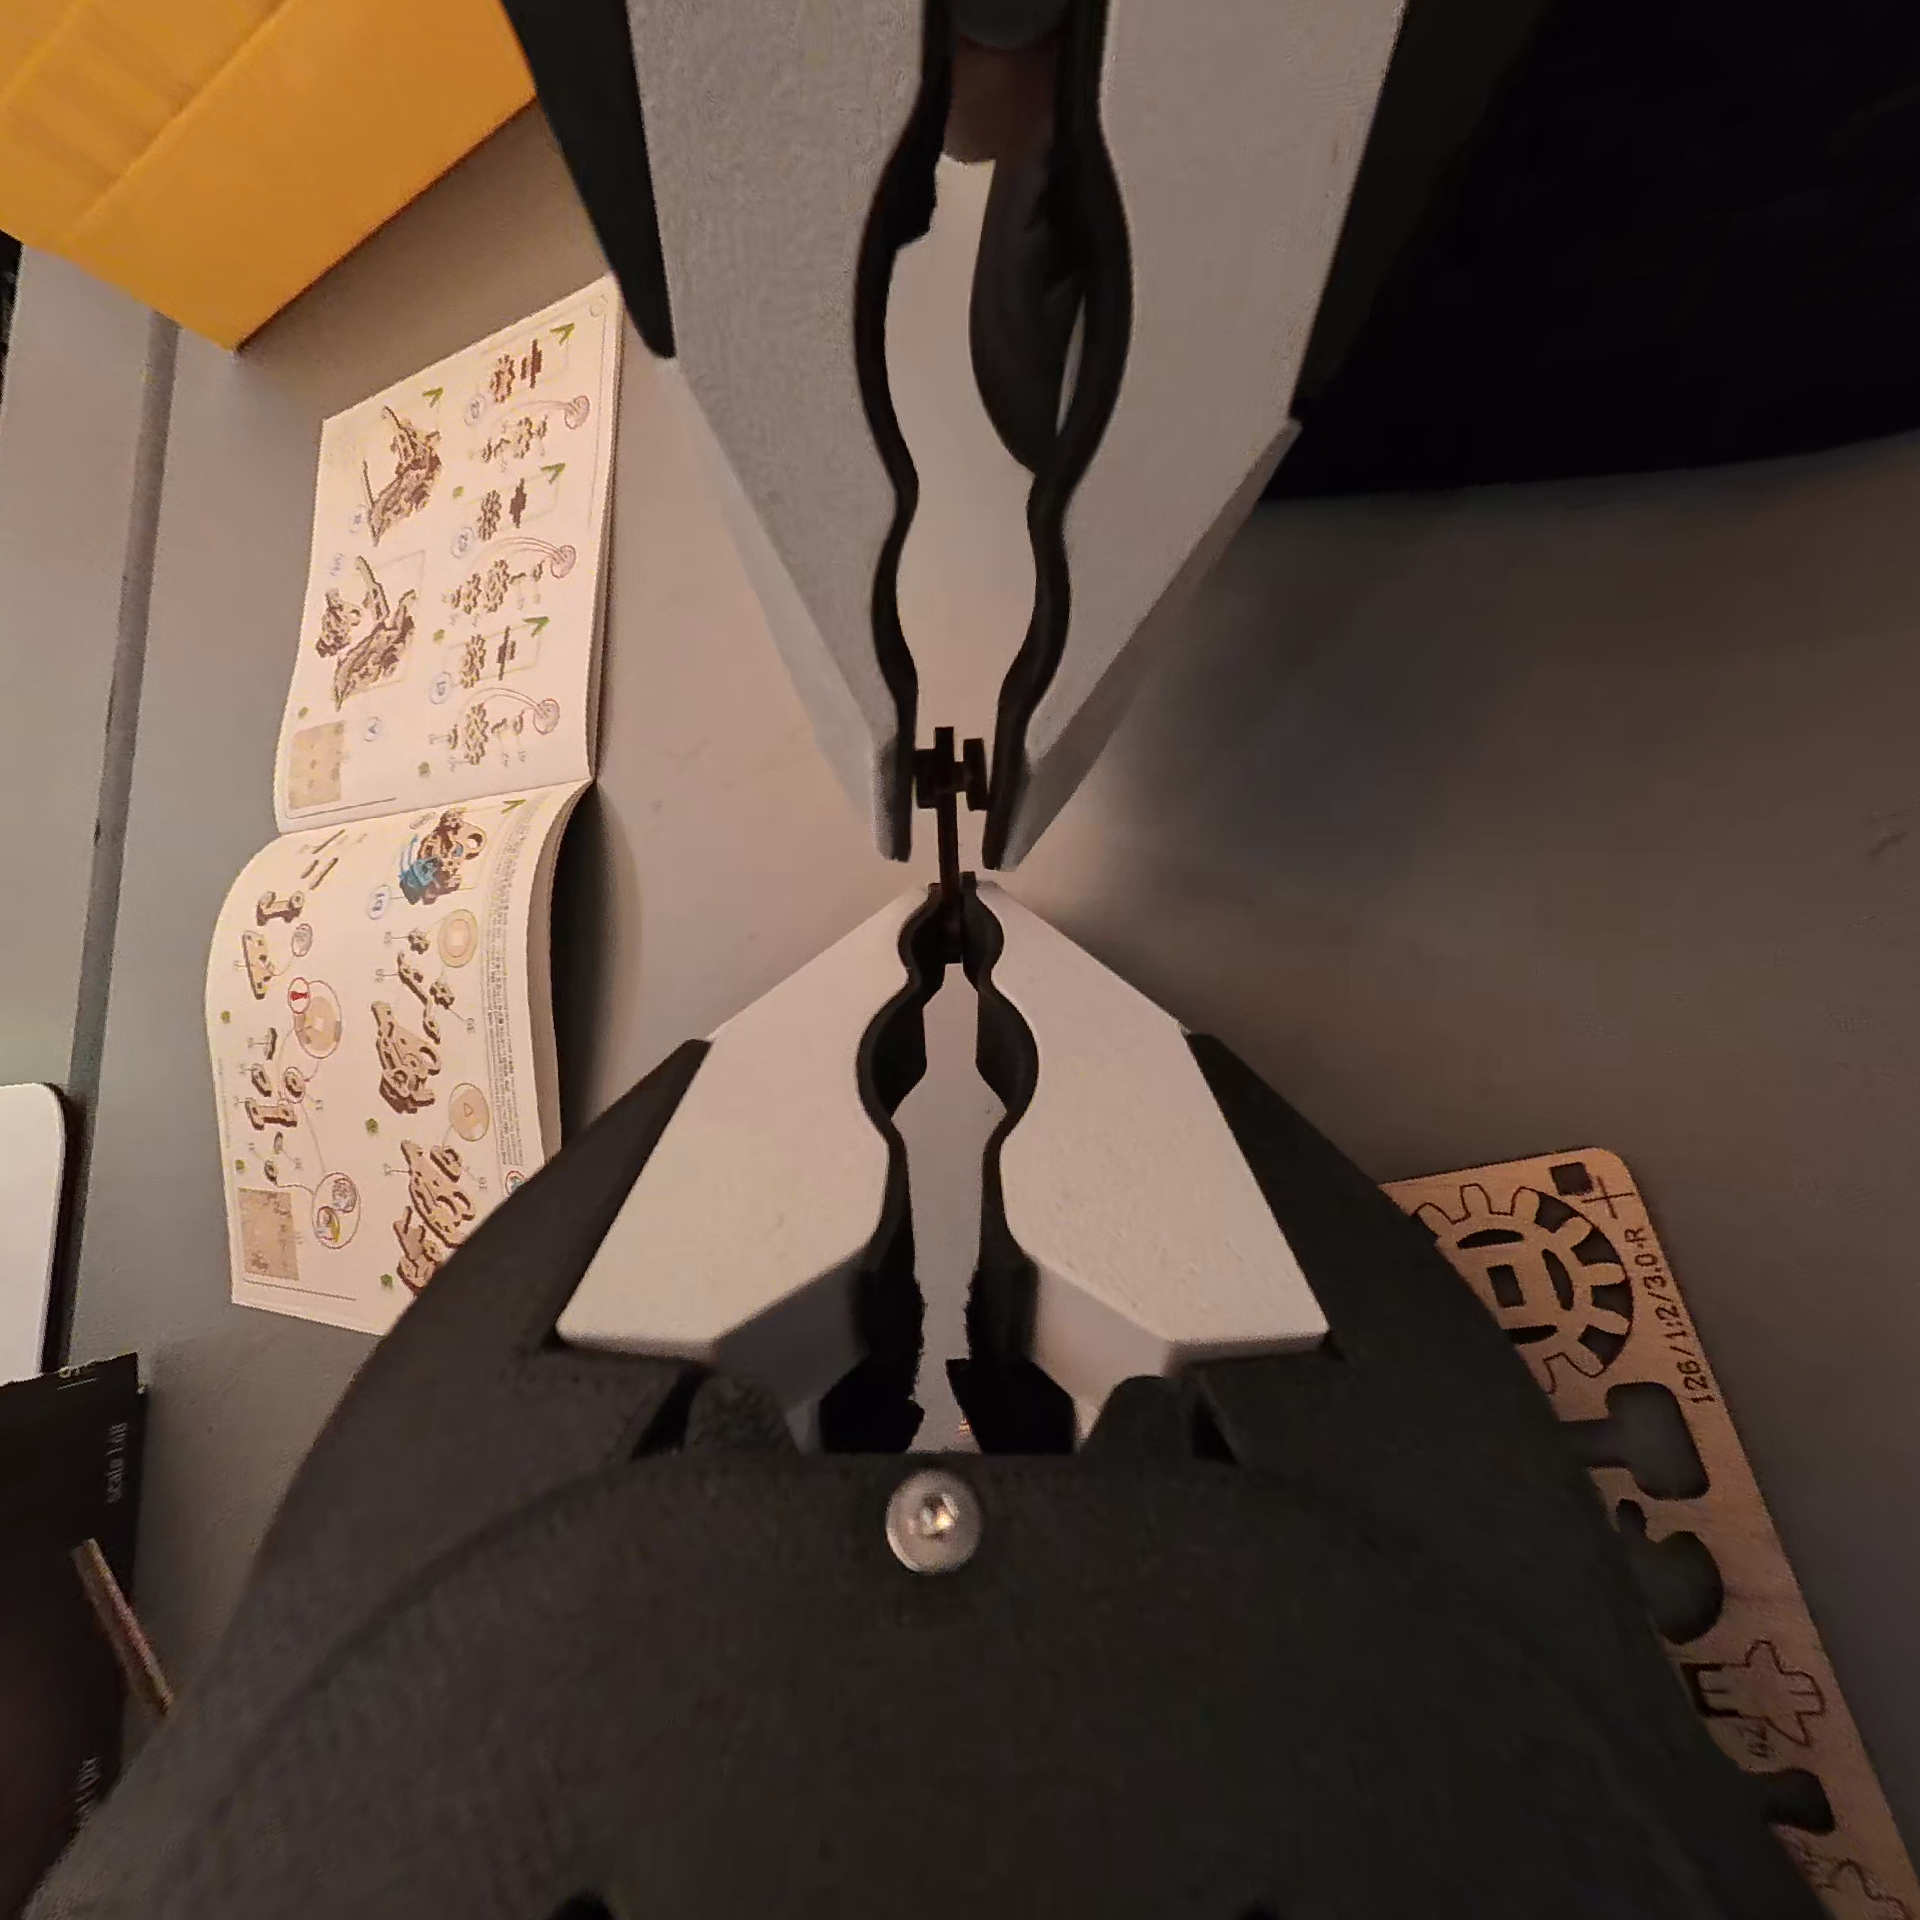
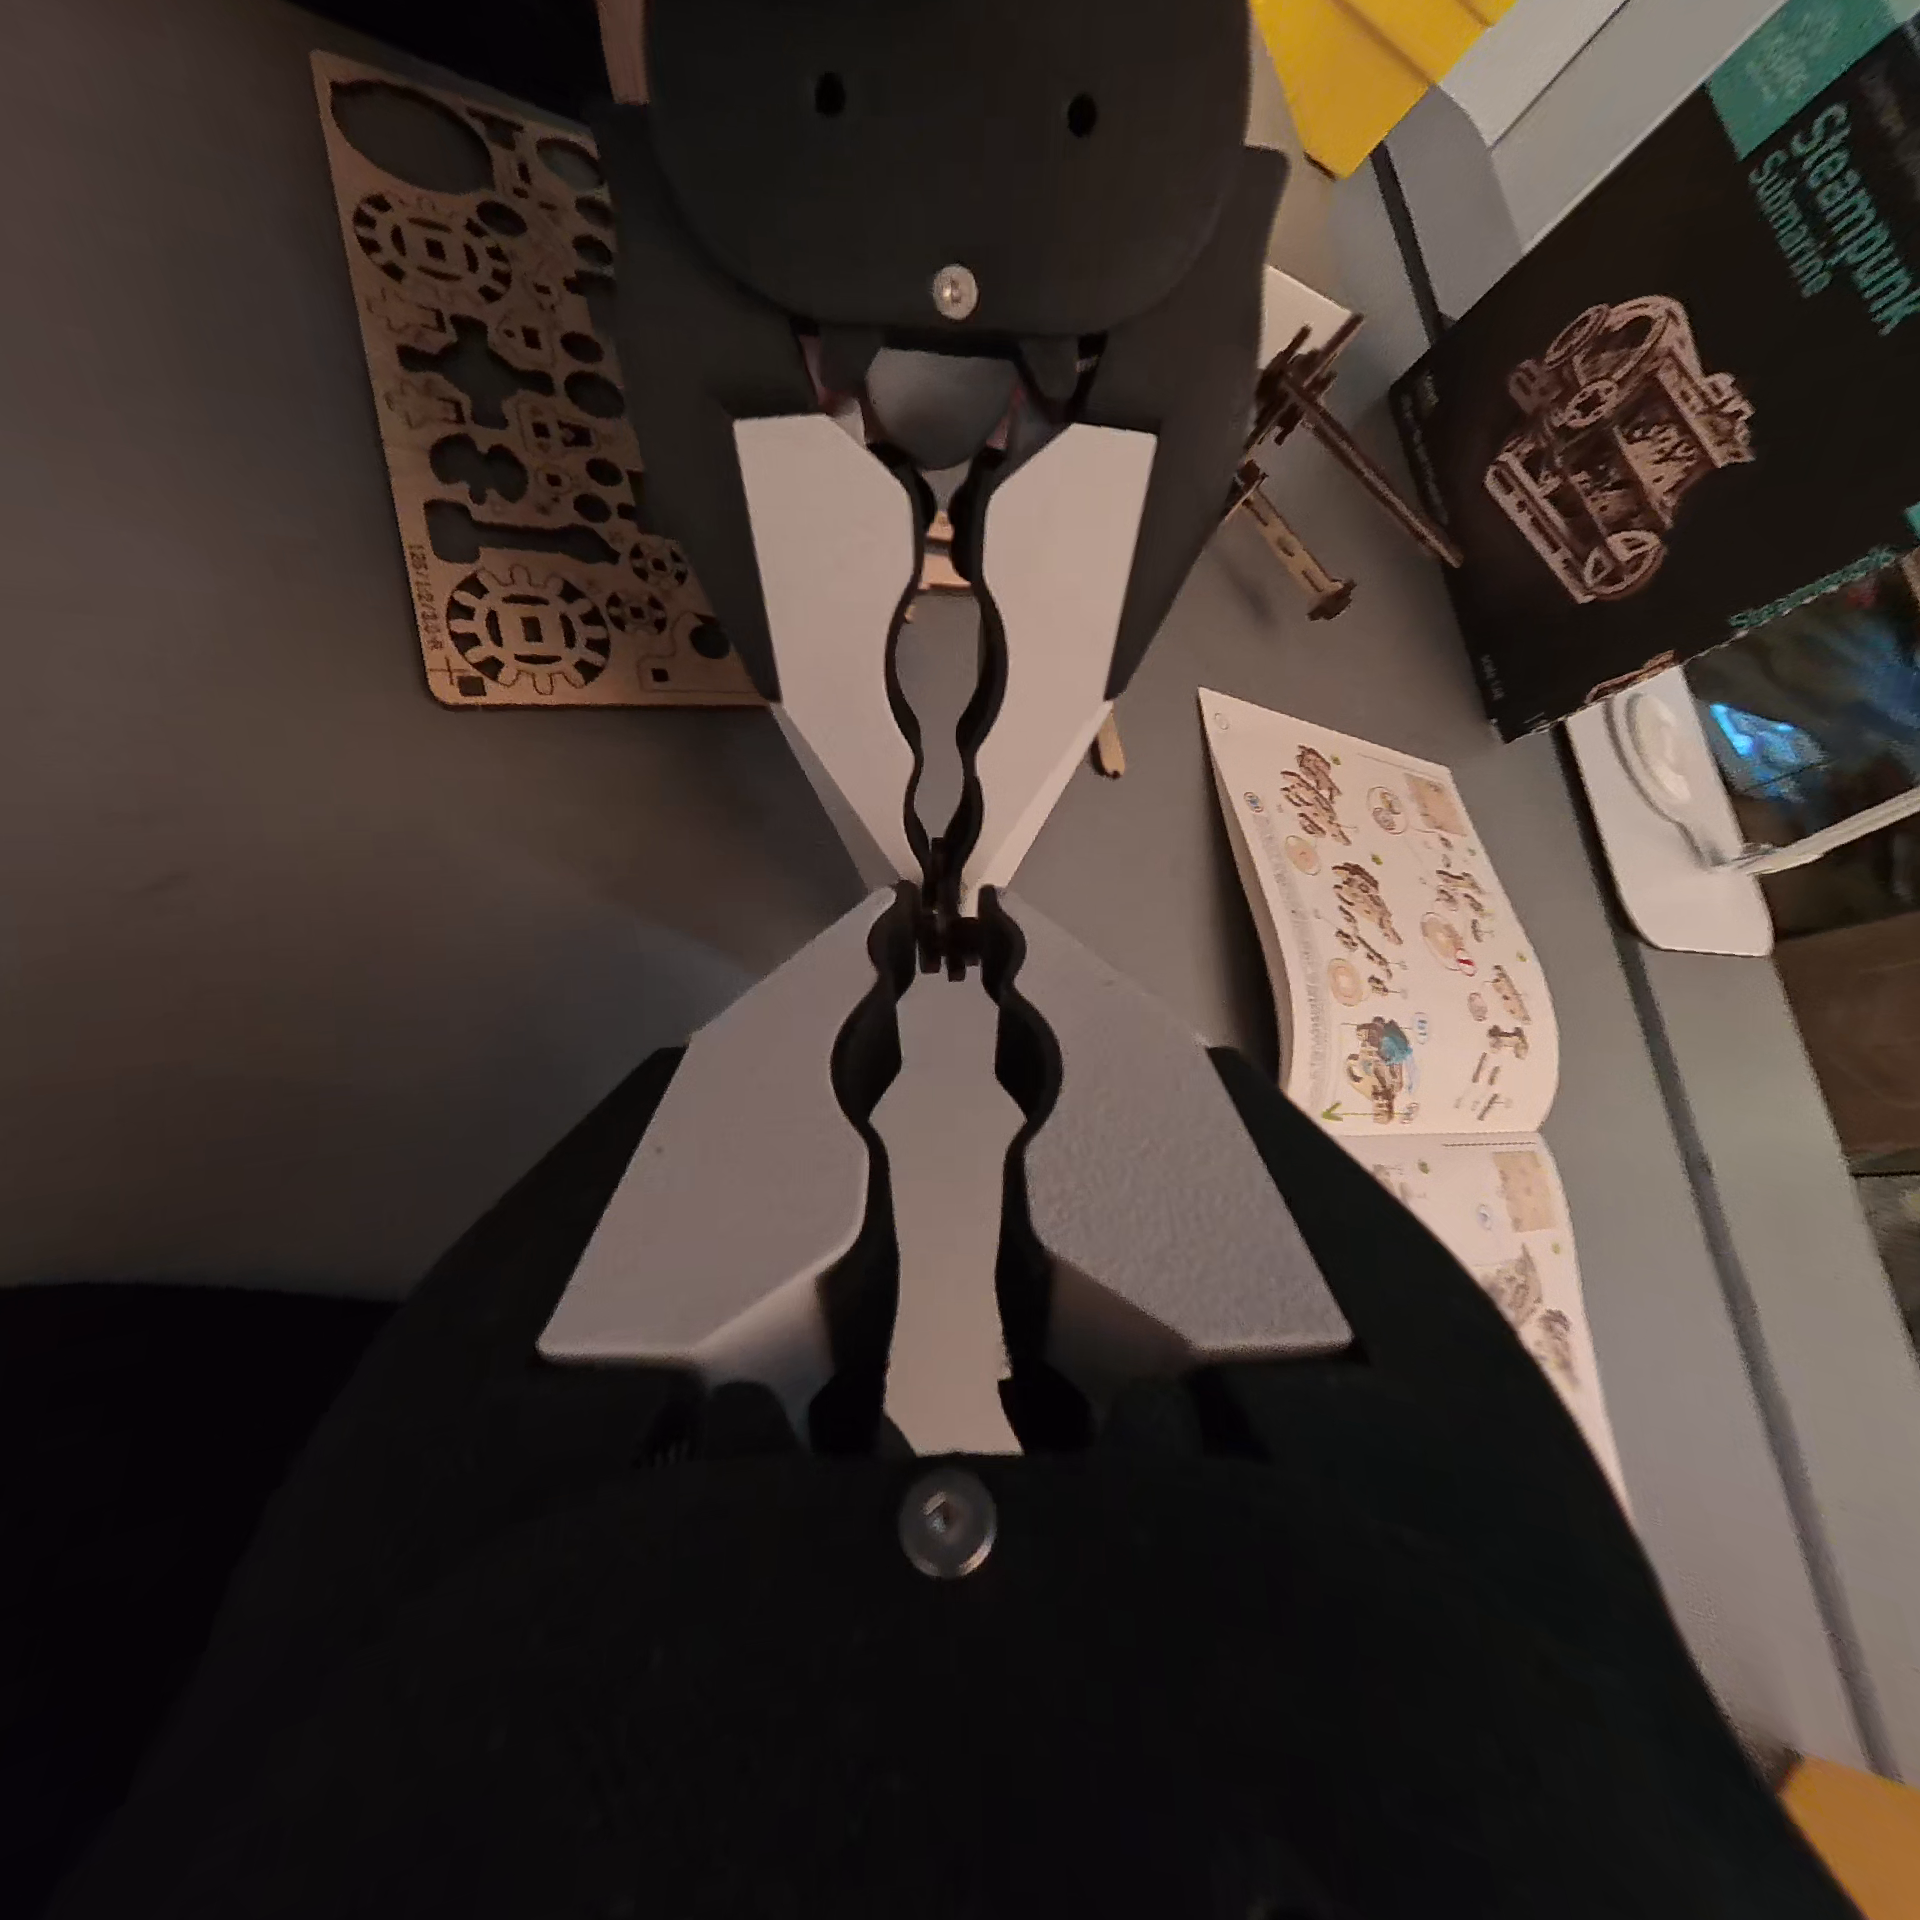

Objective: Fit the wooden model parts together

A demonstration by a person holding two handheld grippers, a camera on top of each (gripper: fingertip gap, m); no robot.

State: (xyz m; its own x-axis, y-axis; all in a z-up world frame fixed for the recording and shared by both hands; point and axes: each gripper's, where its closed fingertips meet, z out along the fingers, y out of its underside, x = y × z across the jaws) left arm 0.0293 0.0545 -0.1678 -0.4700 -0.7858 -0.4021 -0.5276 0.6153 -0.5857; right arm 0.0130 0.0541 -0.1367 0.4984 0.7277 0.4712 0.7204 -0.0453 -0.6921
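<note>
My two grippers meet tip to tip above the grey table [image 1: 1455,831]. In the left wrist view my left gripper [image 1: 948,909] comes up from the bottom, shut on a thin wooden pin [image 1: 947,868]. My right gripper [image 1: 943,831] comes down from the top, shut on a small wooden part with cross discs [image 1: 943,774]. The pin reaches into that part. In the right wrist view my right gripper [image 2: 940,920] is at the bottom, shut on the small wooden part [image 2: 940,940]. The left gripper [image 2: 943,857] faces it from above. Both parts show only as dark silhouettes.
A laser-cut wooden sheet [image 1: 1621,1455] with several empty cut-outs lies on the table and shows in the right wrist view [image 2: 499,416]. An open instruction booklet [image 1: 436,831] [image 2: 1403,987], a black box [image 2: 1662,416], a partly built wooden piece [image 2: 1299,468] and a yellow object [image 1: 208,156] lie around. My left and right fingertips are right by each other.
</note>
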